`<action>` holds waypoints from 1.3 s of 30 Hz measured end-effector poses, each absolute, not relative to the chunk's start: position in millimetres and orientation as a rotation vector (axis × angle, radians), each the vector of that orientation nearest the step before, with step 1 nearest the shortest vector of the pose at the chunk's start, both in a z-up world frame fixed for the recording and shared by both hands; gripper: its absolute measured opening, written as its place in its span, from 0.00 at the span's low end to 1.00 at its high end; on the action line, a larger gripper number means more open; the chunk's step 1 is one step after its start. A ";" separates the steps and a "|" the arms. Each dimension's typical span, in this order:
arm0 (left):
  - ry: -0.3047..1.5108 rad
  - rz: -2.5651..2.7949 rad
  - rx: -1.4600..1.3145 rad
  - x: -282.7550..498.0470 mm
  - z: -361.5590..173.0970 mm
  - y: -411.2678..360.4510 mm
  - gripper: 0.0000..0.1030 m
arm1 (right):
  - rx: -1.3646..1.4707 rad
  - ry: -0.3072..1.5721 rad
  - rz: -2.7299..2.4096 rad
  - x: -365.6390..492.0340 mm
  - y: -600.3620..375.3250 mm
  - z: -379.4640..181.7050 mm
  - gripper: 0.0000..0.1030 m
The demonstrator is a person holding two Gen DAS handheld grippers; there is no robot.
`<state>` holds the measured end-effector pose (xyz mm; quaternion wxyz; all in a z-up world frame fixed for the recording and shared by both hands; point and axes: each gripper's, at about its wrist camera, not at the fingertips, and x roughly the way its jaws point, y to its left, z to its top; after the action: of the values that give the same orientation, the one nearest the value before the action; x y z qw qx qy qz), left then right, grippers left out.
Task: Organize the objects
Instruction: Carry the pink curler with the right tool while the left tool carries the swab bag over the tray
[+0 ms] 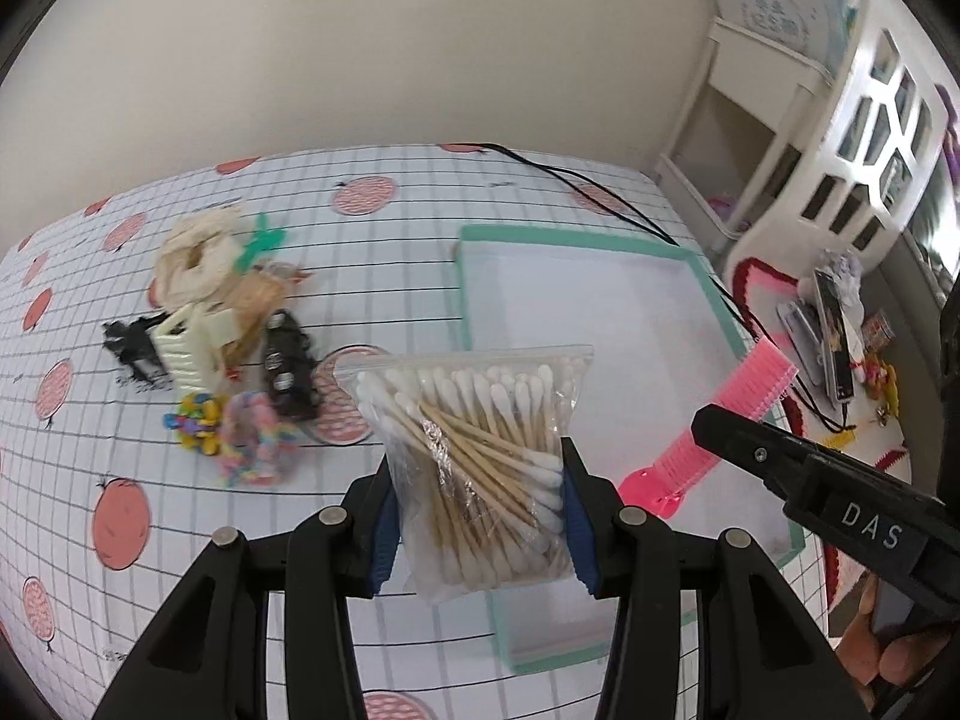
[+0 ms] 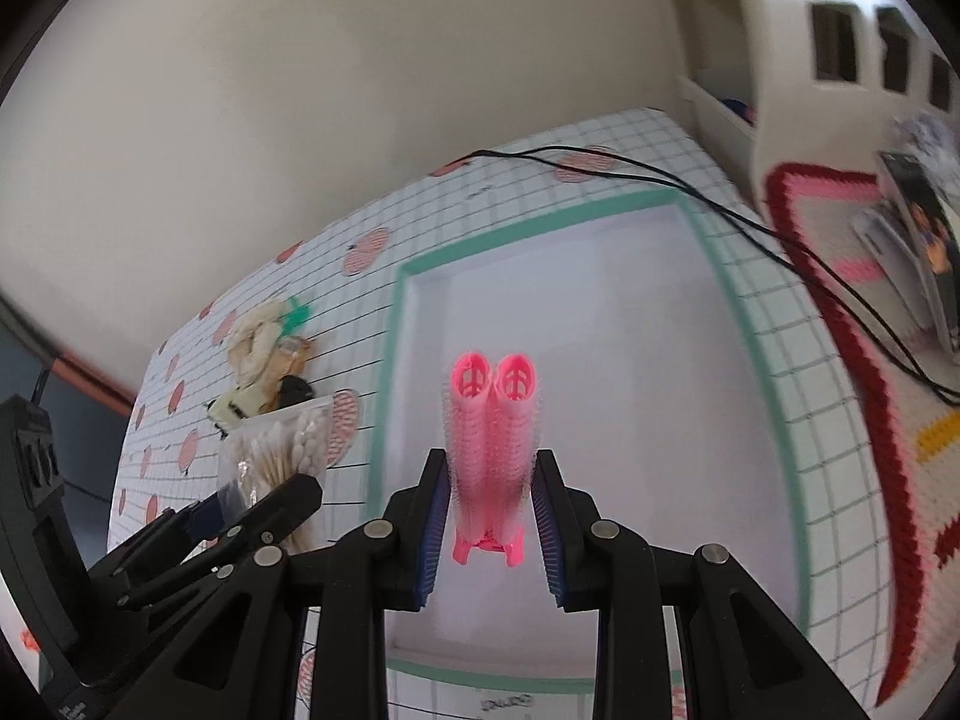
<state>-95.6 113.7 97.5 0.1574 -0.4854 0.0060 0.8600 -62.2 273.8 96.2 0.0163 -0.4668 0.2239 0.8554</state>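
We read "DAS" on our right gripper in the left wrist view. Our left gripper is clamped on a zip bag of cotton swabs, held above the near corner of the green-rimmed tray. Our right gripper pinches a pink hair-roller clip over that tray. Only the left view shows the whole pile of hair accessories on the gridded tablecloth.

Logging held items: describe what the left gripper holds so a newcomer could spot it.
Start at the green-rimmed tray on the grid tablecloth. Over its near-left edge, the left gripper clamps a clear zip bag. Unlike the pink roller alongside, it is full of wooden-stemmed cotton swabs.
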 end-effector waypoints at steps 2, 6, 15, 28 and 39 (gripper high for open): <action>0.030 2.454 -1.387 -95.3 96.2 123.1 0.47 | -1.445 0.679 2.637 -58.4 283.7 96.4 0.29; 0.056 2.439 -1.381 -95.5 92.5 140.6 0.47 | -1.448 0.651 2.618 -53.5 296.5 96.5 0.29; 0.116 2.432 -1.366 -108.1 84.1 170.0 0.47 | -1.485 0.584 2.573 -52.3 306.4 88.5 0.29; 0.120 2.400 -1.397 -125.6 71.7 186.9 0.47 | -1.465 0.608 2.564 -69.3 308.9 76.6 0.29; 0.094 2.384 -1.430 -138.0 60.5 189.1 0.47 | -1.383 0.617 2.563 -78.2 318.1 67.0 0.29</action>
<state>-138.0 189.1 60.5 0.1790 -0.5056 0.0332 0.8433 -78.2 318.1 67.0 0.0822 -0.4630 0.2064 0.8580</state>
